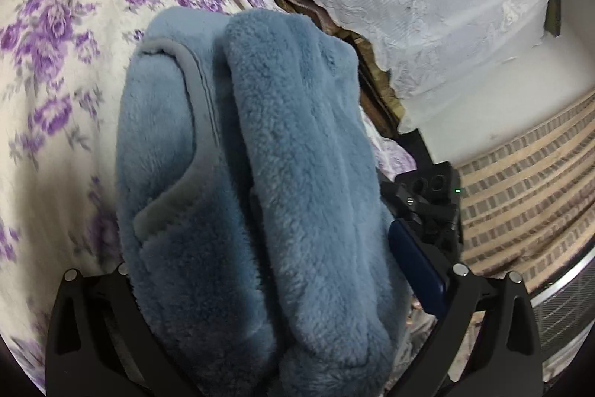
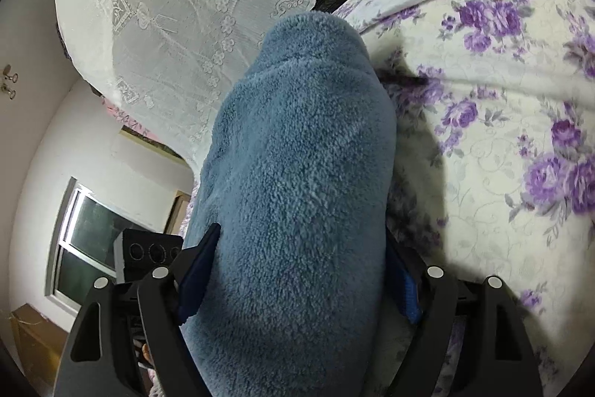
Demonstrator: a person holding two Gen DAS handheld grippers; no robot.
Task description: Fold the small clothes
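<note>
Home bedroom. Bed under a floral purple sheet point(image 2: 502, 92) right of the right hand-held gripper, white lace curtain point(image 2: 178, 6) ahead-left, window point(image 2: 85, 240) lower left in white wall, striped mattress point(image 1: 528, 196) right of left one.

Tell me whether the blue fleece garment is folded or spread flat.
Folded: the blue fleece garment is doubled into thick layers, bunched between both grippers above the floral bedsheet.

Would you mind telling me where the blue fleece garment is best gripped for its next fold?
Grip the blue fleece garment at its grey-trimmed edge, coming from the floral bedsheet side. The trim is the thinnest, firmest part there; the rest is a thick bundle filling both grippers' jaws.
</note>
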